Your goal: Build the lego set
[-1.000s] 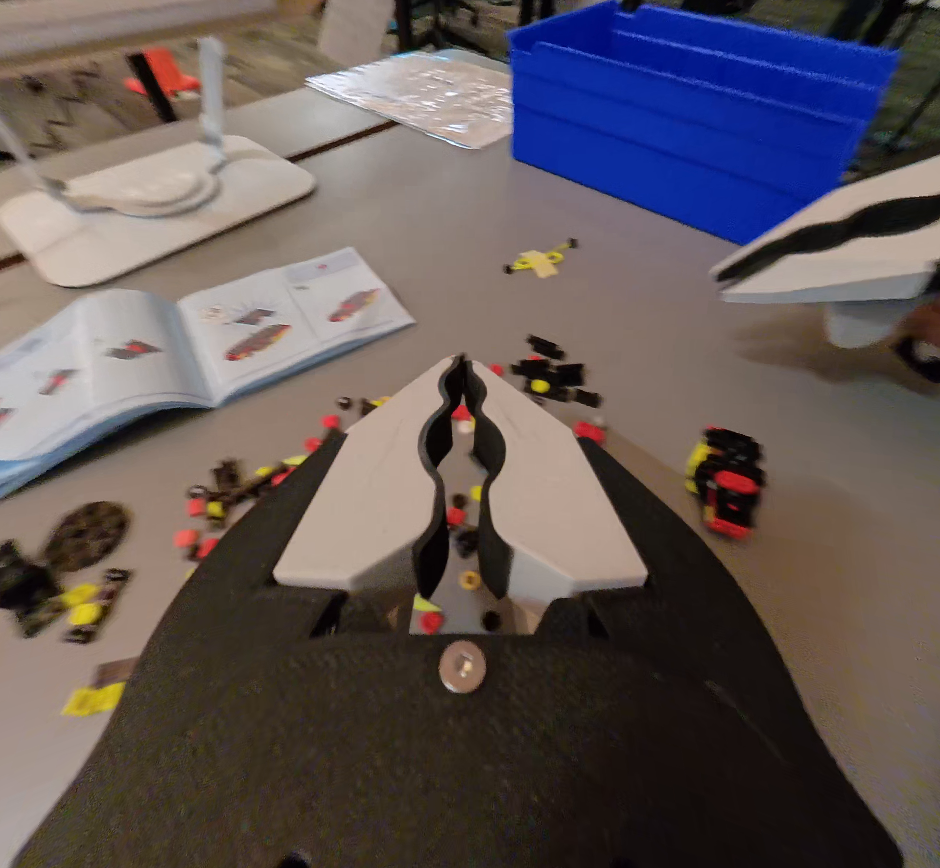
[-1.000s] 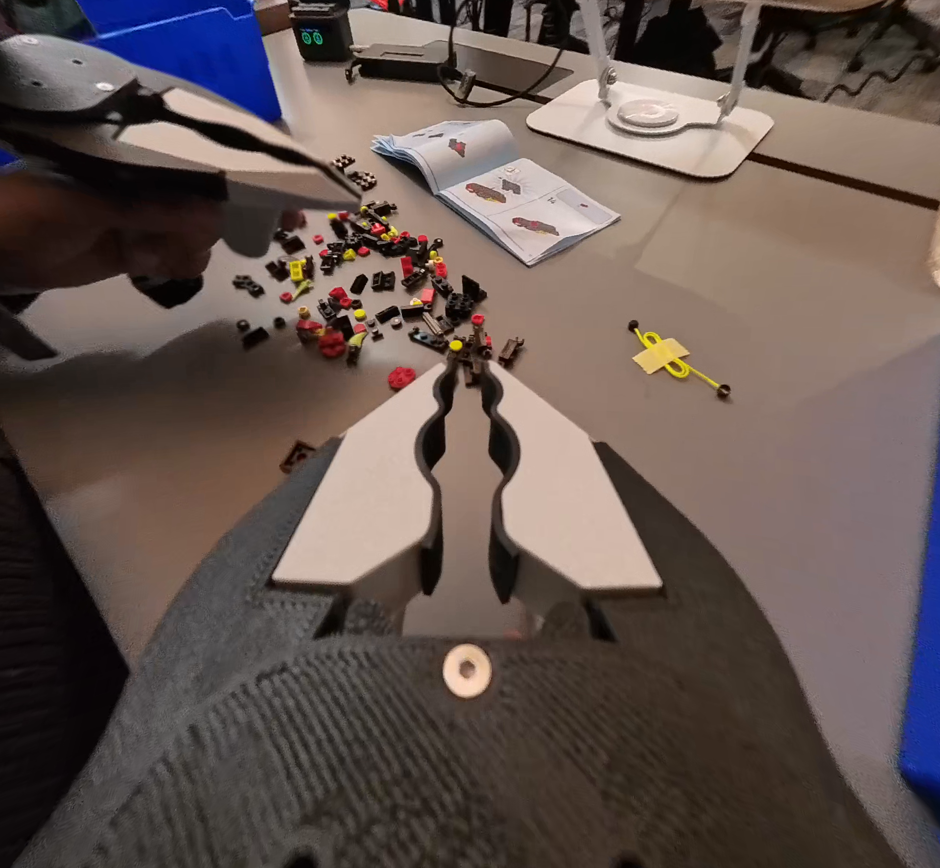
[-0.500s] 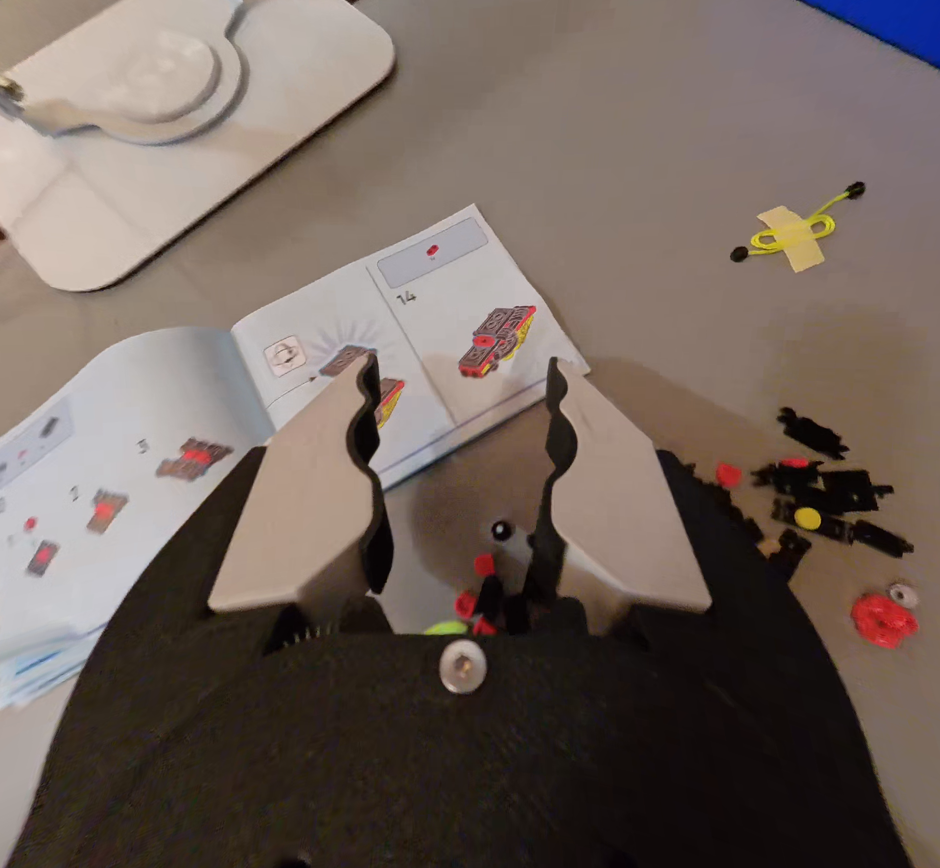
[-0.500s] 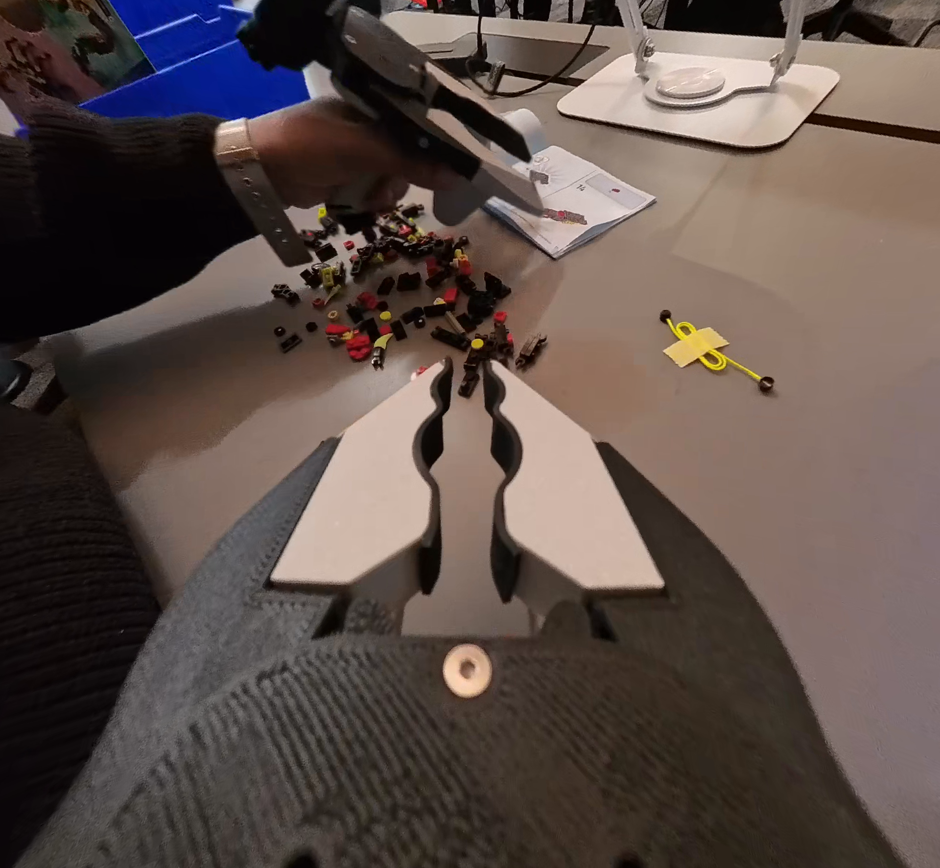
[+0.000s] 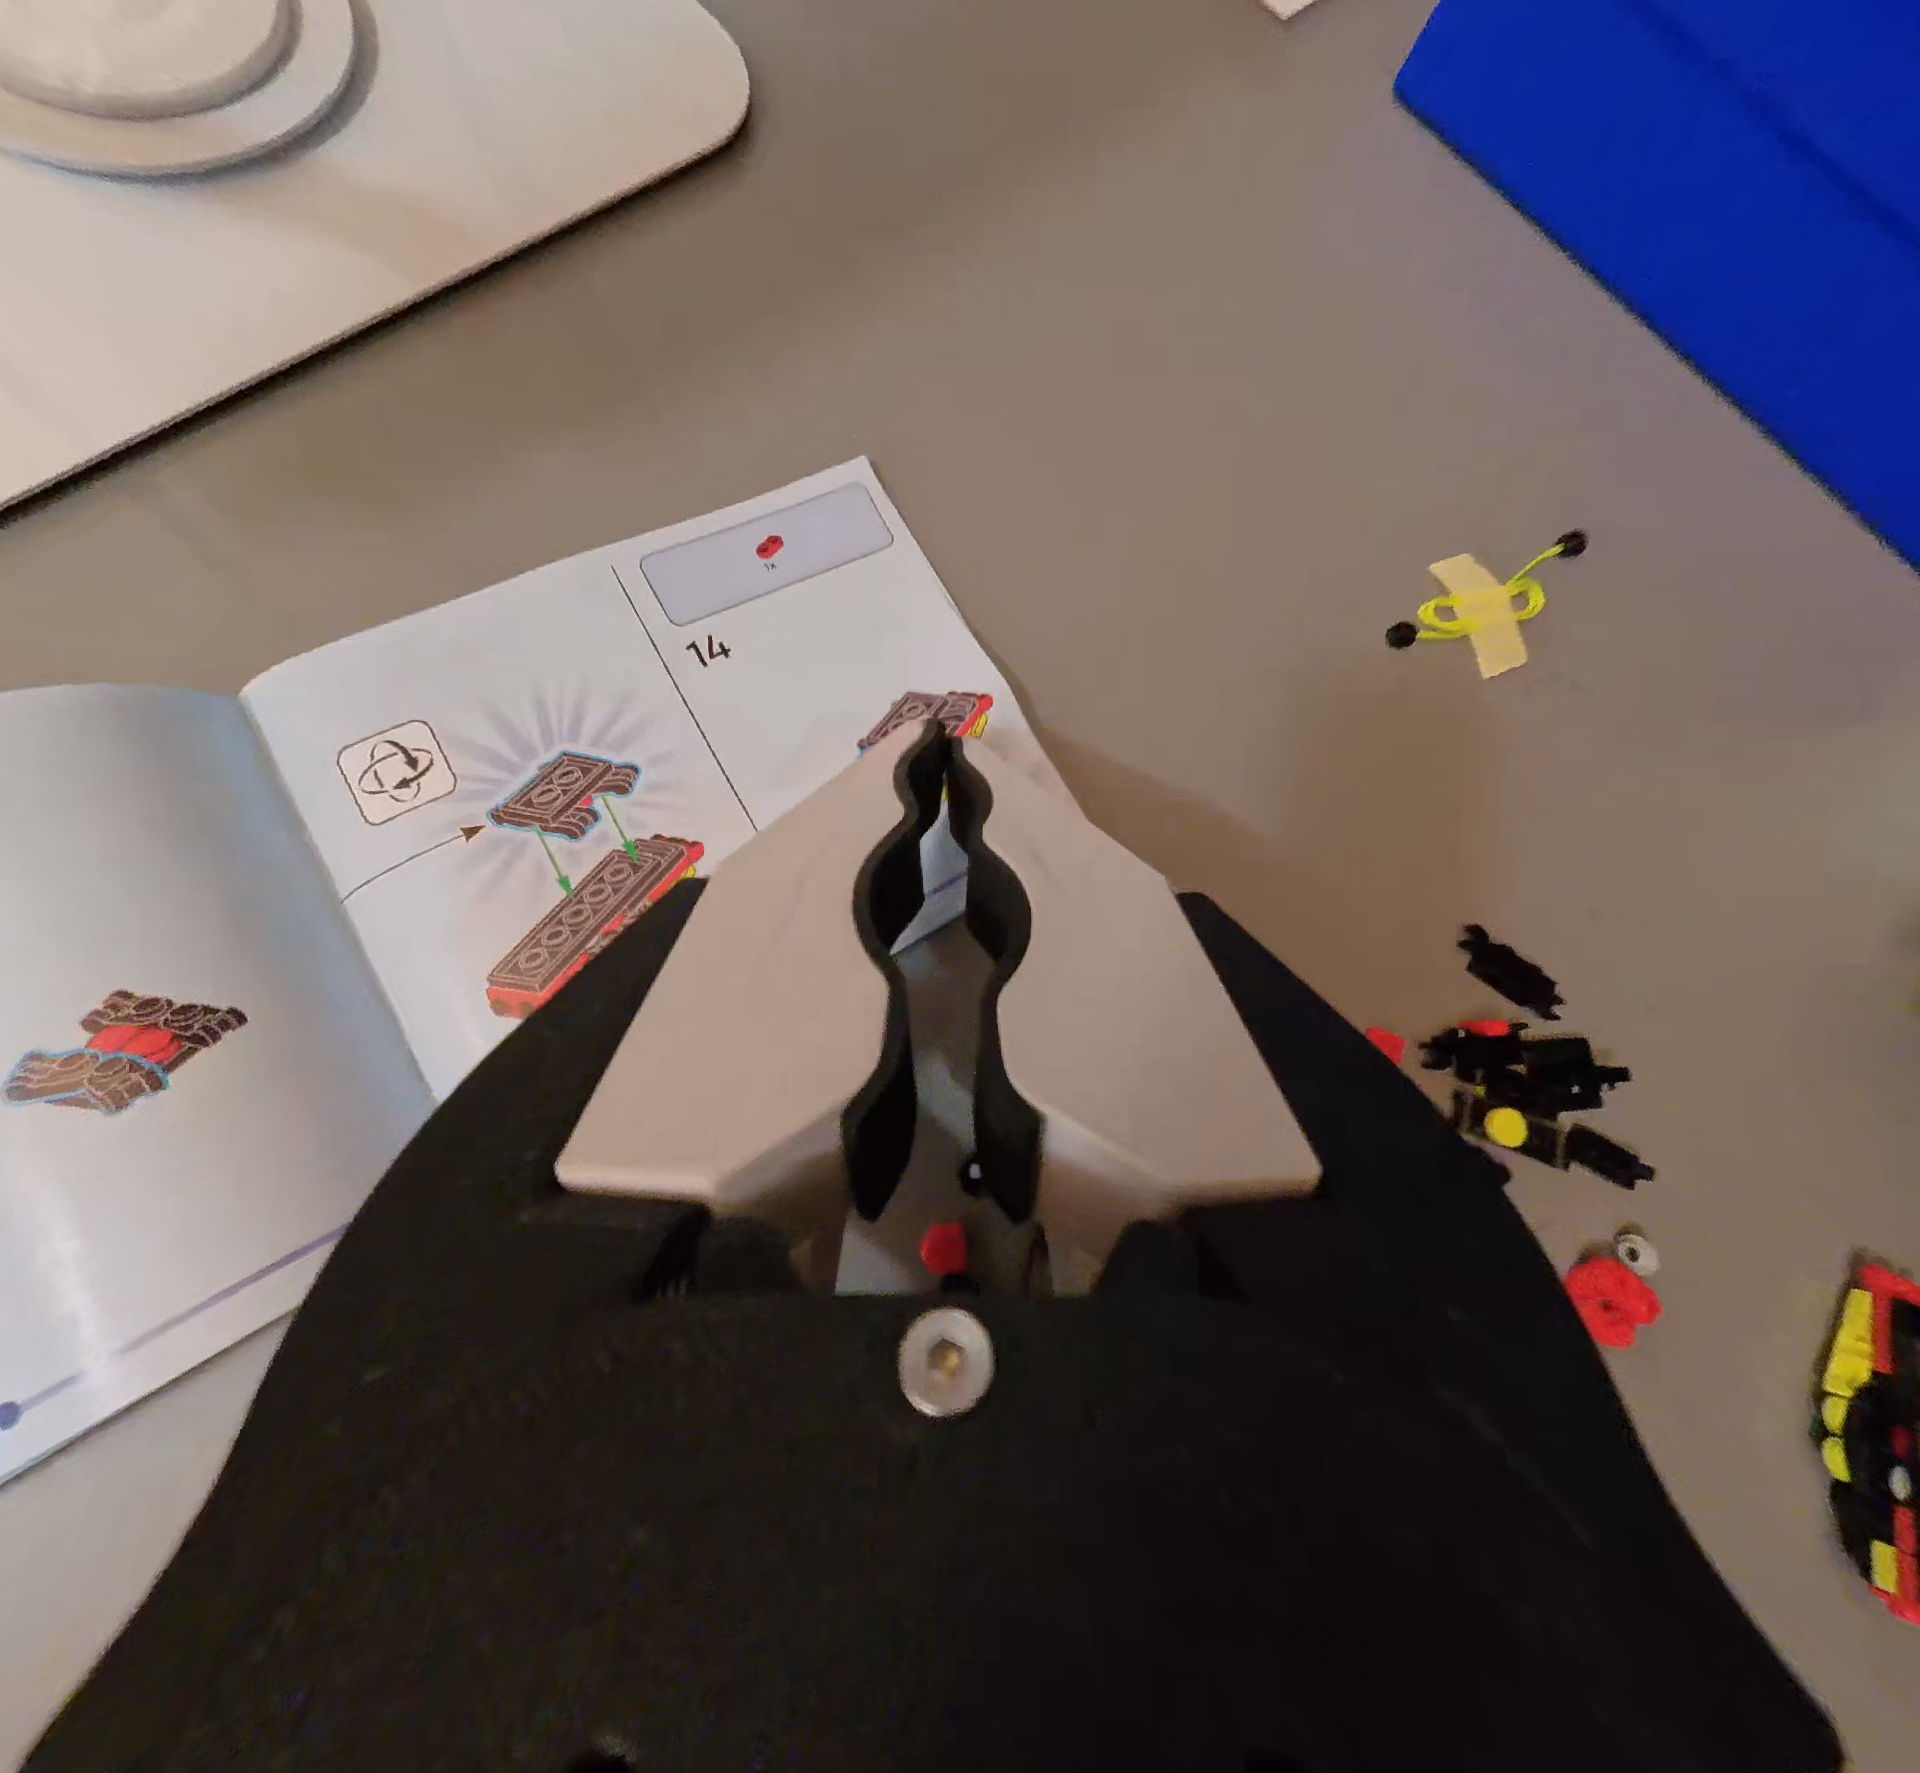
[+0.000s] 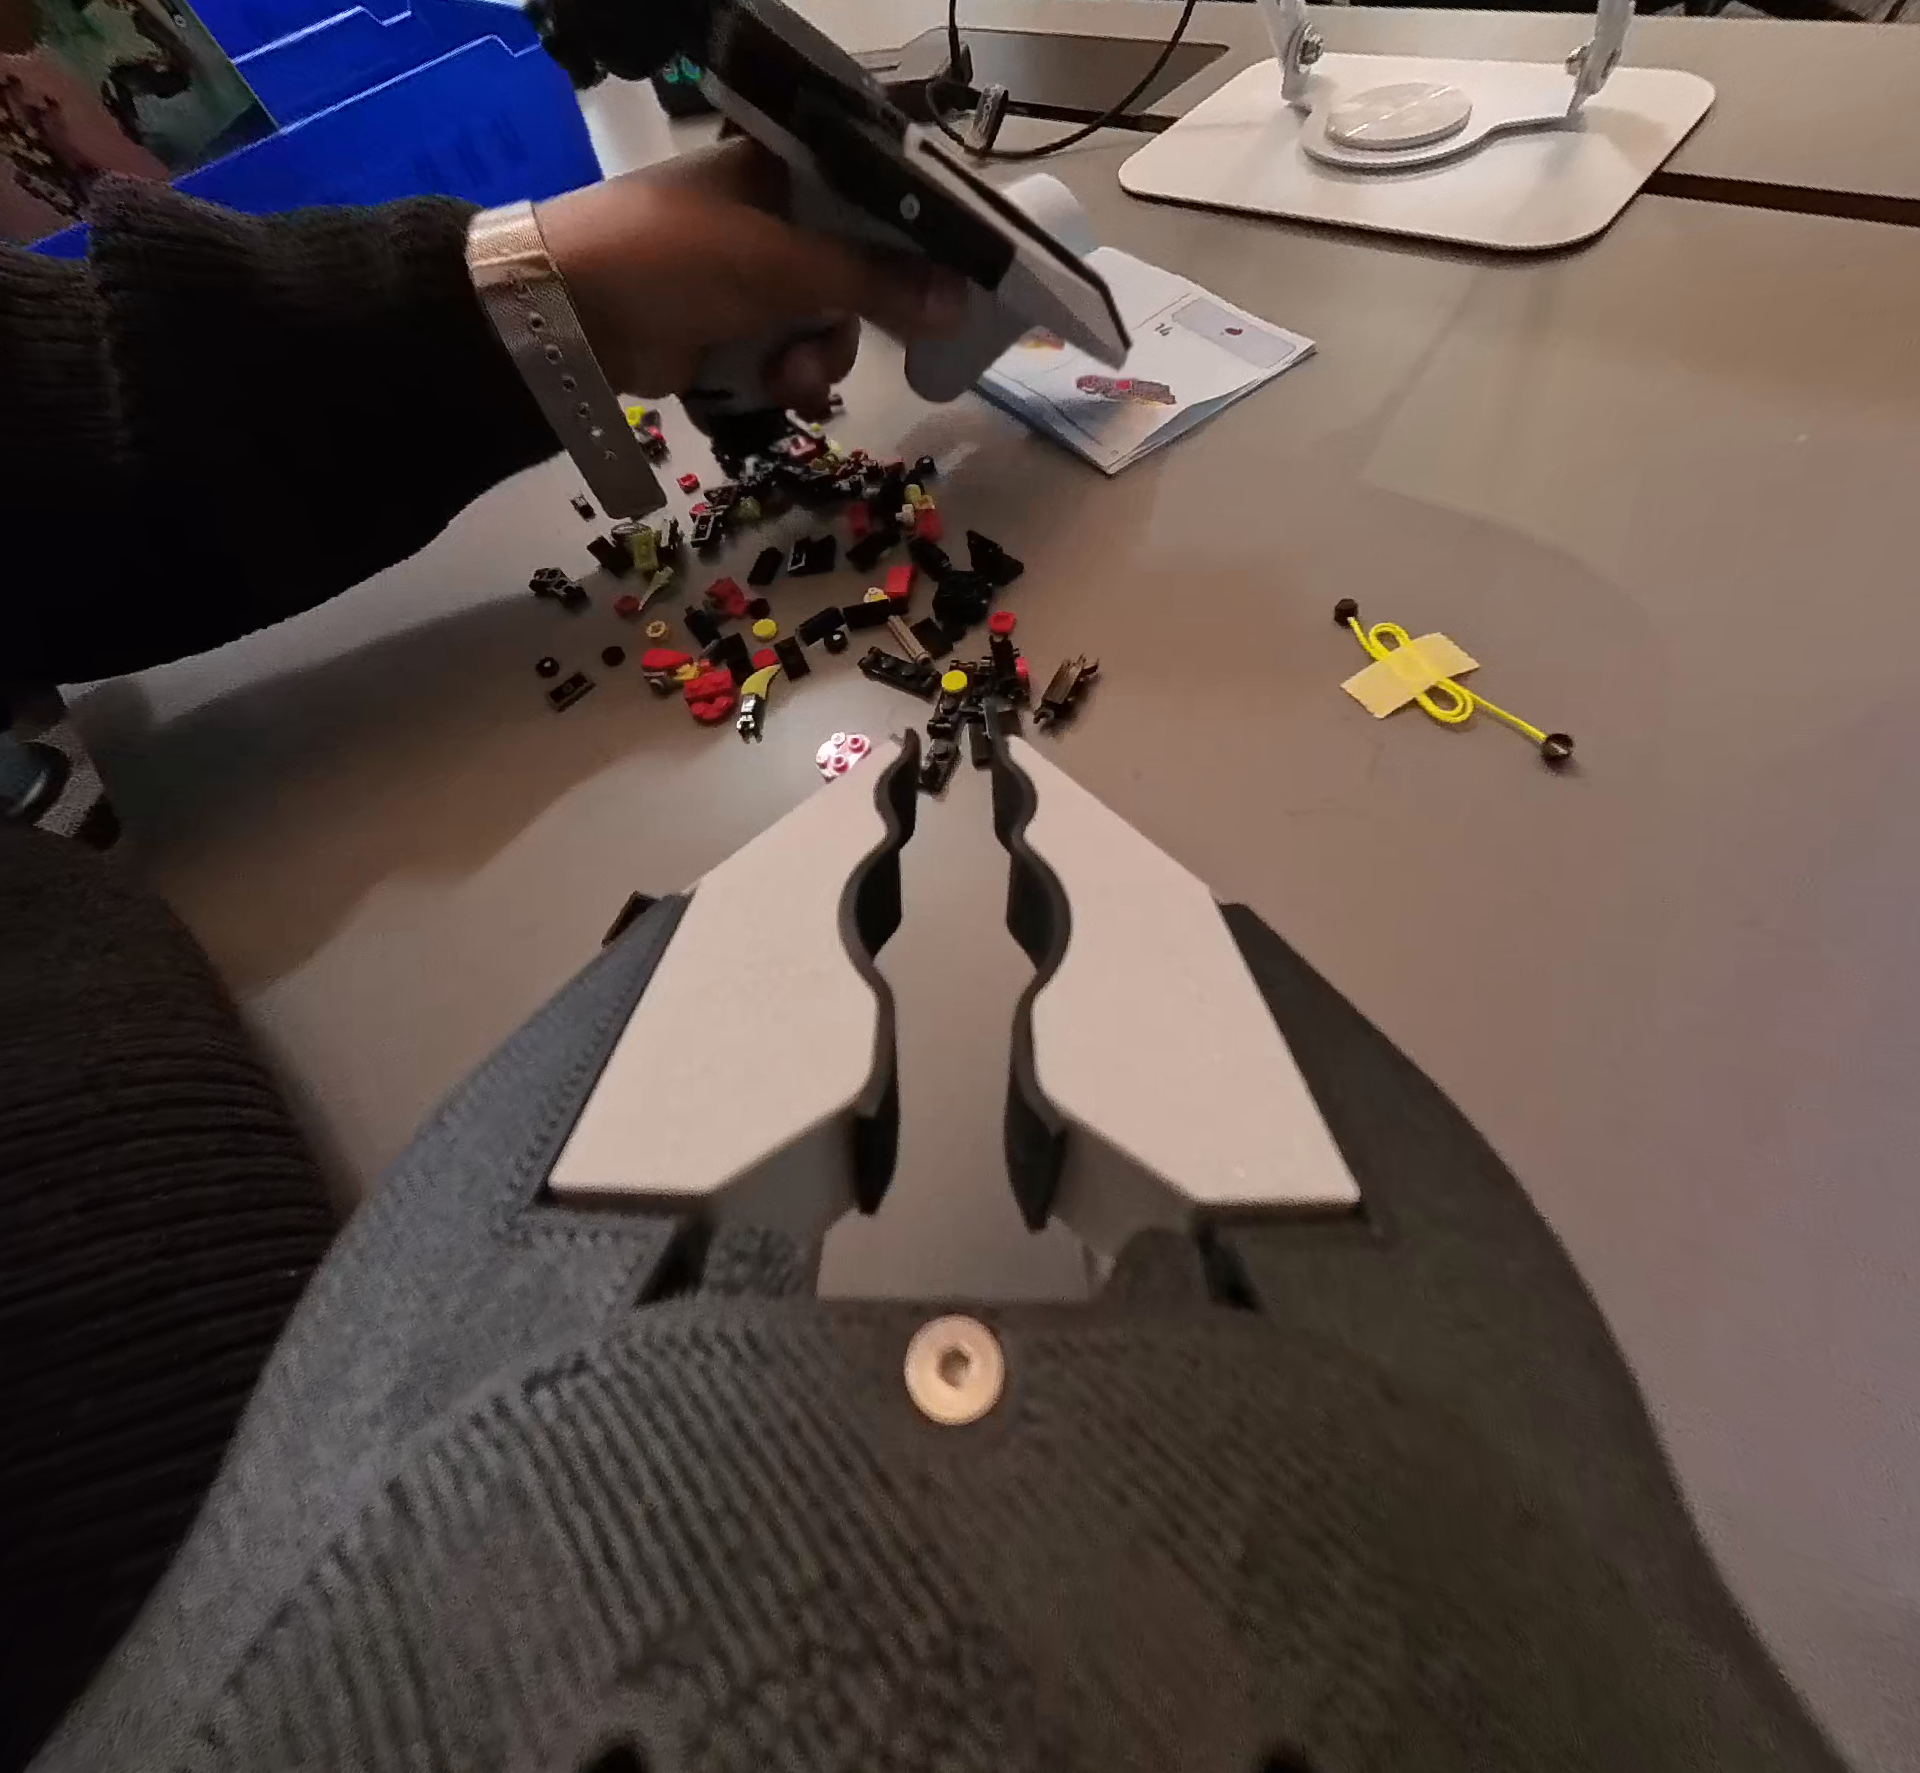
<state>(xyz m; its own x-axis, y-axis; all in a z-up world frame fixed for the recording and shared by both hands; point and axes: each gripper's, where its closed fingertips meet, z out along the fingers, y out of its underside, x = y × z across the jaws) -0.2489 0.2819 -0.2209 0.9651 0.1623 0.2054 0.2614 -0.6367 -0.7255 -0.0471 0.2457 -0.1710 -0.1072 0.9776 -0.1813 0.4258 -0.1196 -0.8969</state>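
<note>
left tool (image 5: 940, 755): tips closed on the corner page of the open instruction booklet (image 5: 436, 788) on the grey table (image 5: 1091, 321). right tool (image 6: 954, 767): jaws slightly apart, gripping nothing, over the near edge of the loose toy bricks (image 6: 831, 580); taped yellow cord (image 6: 1423, 679) to its right.

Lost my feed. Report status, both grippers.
Left gripper shut, tips over the open instruction booklet. Right gripper slightly open, nothing held, at the edge of the loose bricks. Taped yellow cord lies apart.
</note>
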